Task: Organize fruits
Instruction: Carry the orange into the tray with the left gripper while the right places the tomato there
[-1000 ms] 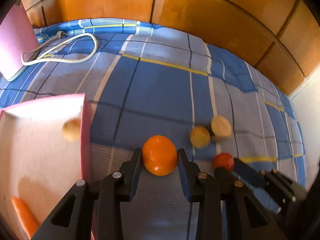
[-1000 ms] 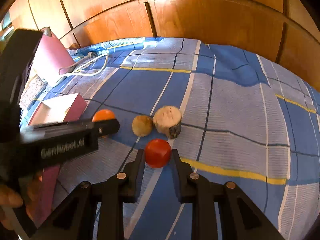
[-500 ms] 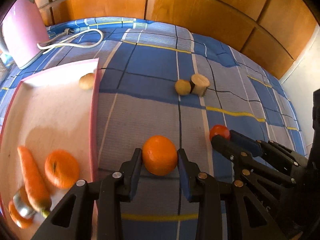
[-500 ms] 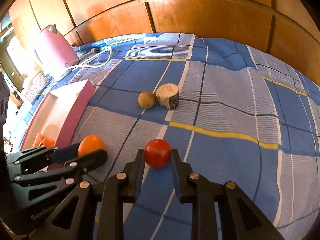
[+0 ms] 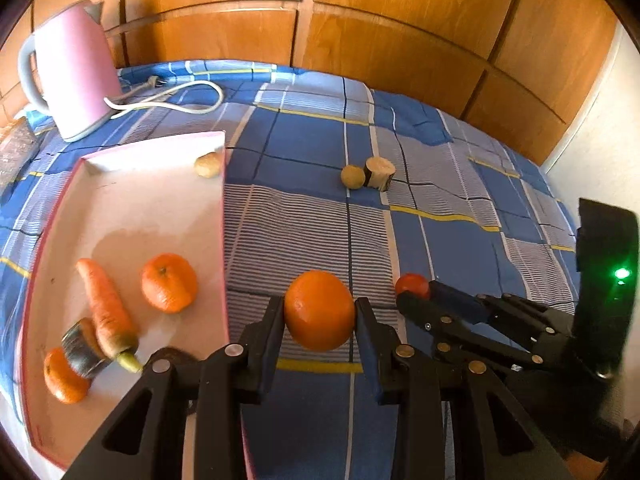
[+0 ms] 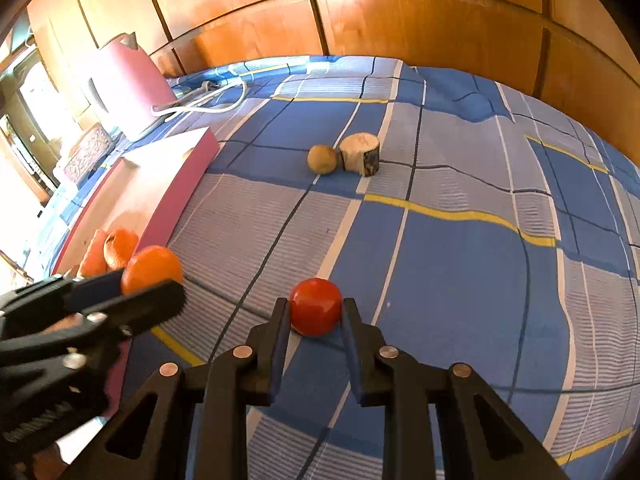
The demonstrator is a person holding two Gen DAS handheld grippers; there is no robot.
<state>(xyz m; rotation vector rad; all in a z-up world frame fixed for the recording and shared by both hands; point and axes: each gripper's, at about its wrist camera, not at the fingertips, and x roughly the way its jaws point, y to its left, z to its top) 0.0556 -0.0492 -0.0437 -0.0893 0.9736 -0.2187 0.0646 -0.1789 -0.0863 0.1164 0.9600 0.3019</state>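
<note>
The left gripper clamps a firm orange across its middle, the right gripper a smooth, bruisable tomato — the pink tray waits at ten o'clock.

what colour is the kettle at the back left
Pink, with a paler handle and base. The kettle shows best in the left wrist view.

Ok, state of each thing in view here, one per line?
left hand-held gripper: shut on orange
right hand-held gripper: shut on red tomato
pink tray: holds carrot, tangerines, small brown fruit
brown fruit: on the cloth, against wood stump
pink kettle: upright, cord unplugged
</note>
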